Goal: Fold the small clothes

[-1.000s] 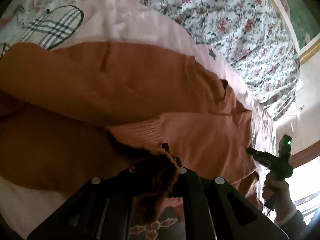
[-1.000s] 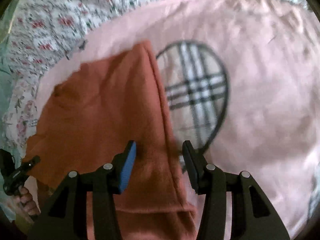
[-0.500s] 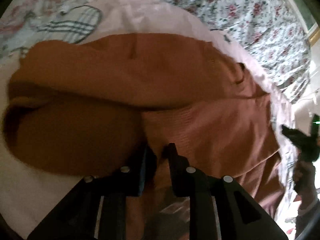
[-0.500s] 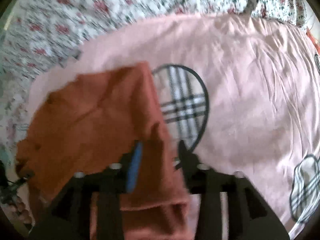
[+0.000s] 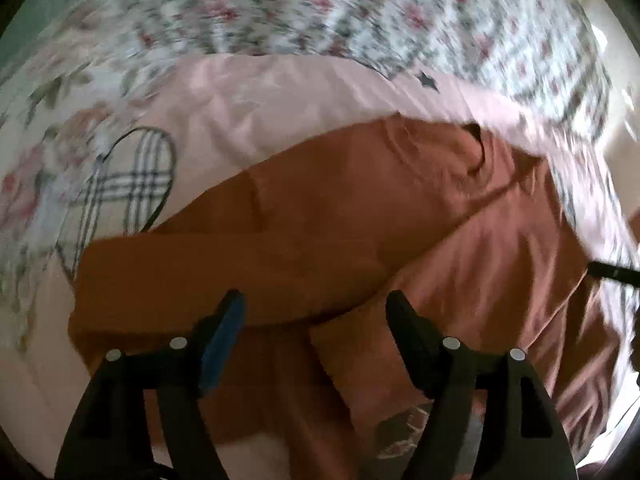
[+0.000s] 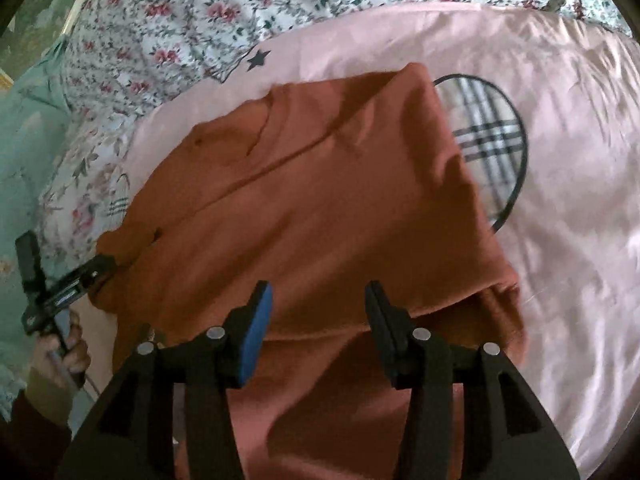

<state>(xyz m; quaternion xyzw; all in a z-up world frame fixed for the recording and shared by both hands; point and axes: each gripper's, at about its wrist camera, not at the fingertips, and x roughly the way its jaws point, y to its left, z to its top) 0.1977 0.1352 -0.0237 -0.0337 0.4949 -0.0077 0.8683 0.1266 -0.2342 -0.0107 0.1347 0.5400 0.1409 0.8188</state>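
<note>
A rust-orange garment (image 5: 360, 240) lies partly folded on a pink sheet (image 5: 280, 92); it also shows in the right wrist view (image 6: 320, 208). My left gripper (image 5: 316, 312) is open and empty just above the garment's folded edge. My right gripper (image 6: 318, 300) is open and empty over the garment's near fold. The left gripper also shows at the left edge of the right wrist view (image 6: 68, 280), held in a hand. A tip of the right gripper shows at the right edge of the left wrist view (image 5: 612, 272).
The pink sheet (image 6: 560, 160) carries a plaid oval print (image 6: 492, 136) right of the garment. A floral quilt (image 6: 240, 8) lies behind it. The left wrist view is blurred by motion.
My left gripper was shut on the garment's edge and has let go and opened. My right gripper closed partway, then opened again. The lifted layer now lies folded over the garment.
</note>
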